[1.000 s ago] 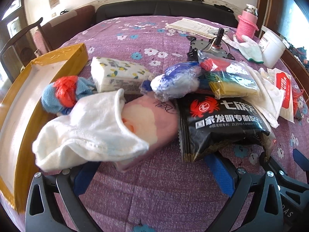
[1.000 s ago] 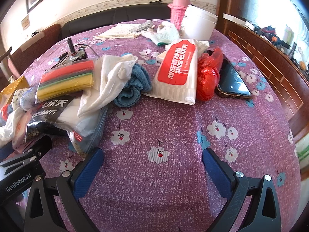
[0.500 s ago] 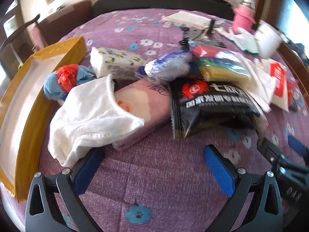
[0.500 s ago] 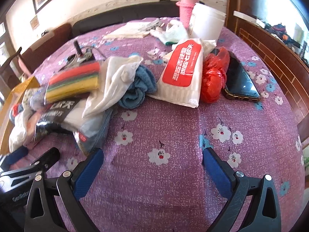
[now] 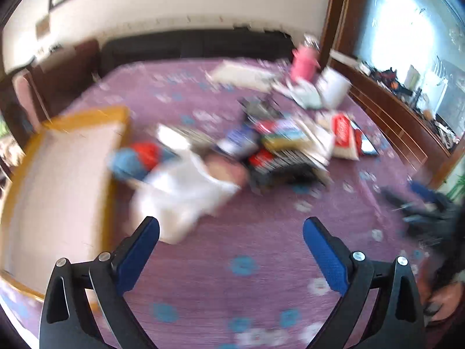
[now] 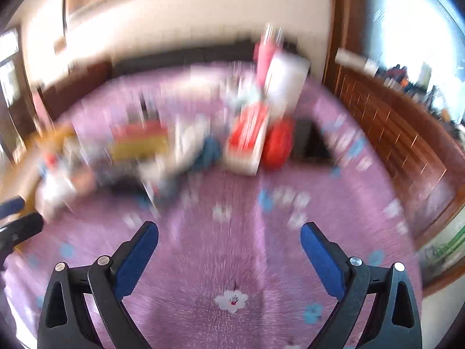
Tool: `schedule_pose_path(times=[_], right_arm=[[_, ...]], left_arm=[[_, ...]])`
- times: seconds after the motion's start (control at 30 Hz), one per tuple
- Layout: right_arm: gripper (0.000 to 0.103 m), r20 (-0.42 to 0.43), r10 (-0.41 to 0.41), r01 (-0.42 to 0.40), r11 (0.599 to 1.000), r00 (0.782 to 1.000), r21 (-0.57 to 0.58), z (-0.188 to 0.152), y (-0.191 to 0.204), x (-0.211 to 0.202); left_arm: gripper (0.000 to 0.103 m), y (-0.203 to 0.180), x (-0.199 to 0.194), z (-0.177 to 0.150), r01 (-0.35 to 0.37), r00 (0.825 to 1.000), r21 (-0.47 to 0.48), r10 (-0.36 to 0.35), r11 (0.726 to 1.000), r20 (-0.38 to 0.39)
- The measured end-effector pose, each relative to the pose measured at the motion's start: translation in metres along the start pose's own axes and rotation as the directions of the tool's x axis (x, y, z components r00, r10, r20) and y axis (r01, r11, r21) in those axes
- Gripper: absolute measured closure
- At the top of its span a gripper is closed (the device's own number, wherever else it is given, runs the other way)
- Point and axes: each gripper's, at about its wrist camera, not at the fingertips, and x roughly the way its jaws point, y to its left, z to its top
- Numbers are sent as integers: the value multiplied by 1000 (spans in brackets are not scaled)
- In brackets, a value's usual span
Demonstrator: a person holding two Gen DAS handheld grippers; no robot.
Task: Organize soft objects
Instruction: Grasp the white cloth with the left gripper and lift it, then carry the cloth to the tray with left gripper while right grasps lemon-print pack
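both views are smeared with motion blur. the left claw (image 5: 231, 229) is spread wide and holds nothing, above a table (image 5: 261, 261) under a purple flowered cloth. ahead of it lies a heap of soft things: a white cloth (image 5: 186, 197) nearest, a blue and red bundle (image 5: 136, 157) touching a yellow-rimmed tray (image 5: 58, 180) on the left, and a red and white packet (image 5: 343, 133) at the far right of the heap. the right claw (image 6: 229, 232) is also spread and holds nothing, over bare cloth, well apart from the heap.
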Motion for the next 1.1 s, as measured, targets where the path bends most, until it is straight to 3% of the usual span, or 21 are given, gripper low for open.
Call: schedule_pose_path(times=[0.07,0.17,0.33,0.37,0.4,0.47,0.5,0.57,0.73,0.8,0.9,1.0,1.1], right_arm=[[0,124,-34,33,999,992,11,1,-7,-26],[0,-9,-62,63,998,998,2,3,-16,-9],[0,-73,13,-4,991,997,132,1,-55,11],[0,-82,15,-3,989,997,147,1,-63,14],[0,-86,19,-5,987,996,160,1,-72,15],[0,-104,26,-8,986,994,169,2,-85,19],[0,-108,25,-6,985,994,171,2,-91,17],[0,-124,27,-5,985,992,171,4,-100,22],[3,-173,27,-2,990,985,139,7,-98,49],[6,-194,45,-15,988,980,153,10,-93,61],[7,-195,100,-68,984,976,163,15,-77,68],[7,-187,148,-120,981,971,153,22,-54,69],[7,-181,184,-162,978,966,131,28,-34,68]], left_arm=[[4,27,2,6,-43,999,-2,43,999,-8],[4,41,15,6,-43,997,2,43,999,-68],[12,33,64,15,-3,982,27,8,1000,-190],[19,28,73,15,-16,978,40,24,999,-209],[34,26,76,12,-14,974,48,24,999,-224],[53,17,81,10,-57,969,92,77,994,-234],[66,14,75,9,-39,970,99,61,994,-234],[80,13,65,4,29,969,81,-8,996,-247],[77,24,37,-9,97,972,21,-90,995,-218],[65,25,37,-10,89,975,21,-82,996,-206],[40,22,42,-8,63,981,52,-52,997,-189],[26,10,50,-3,34,987,92,-19,995,-159],[20,-6,65,1,-3,992,157,23,988,-127]])
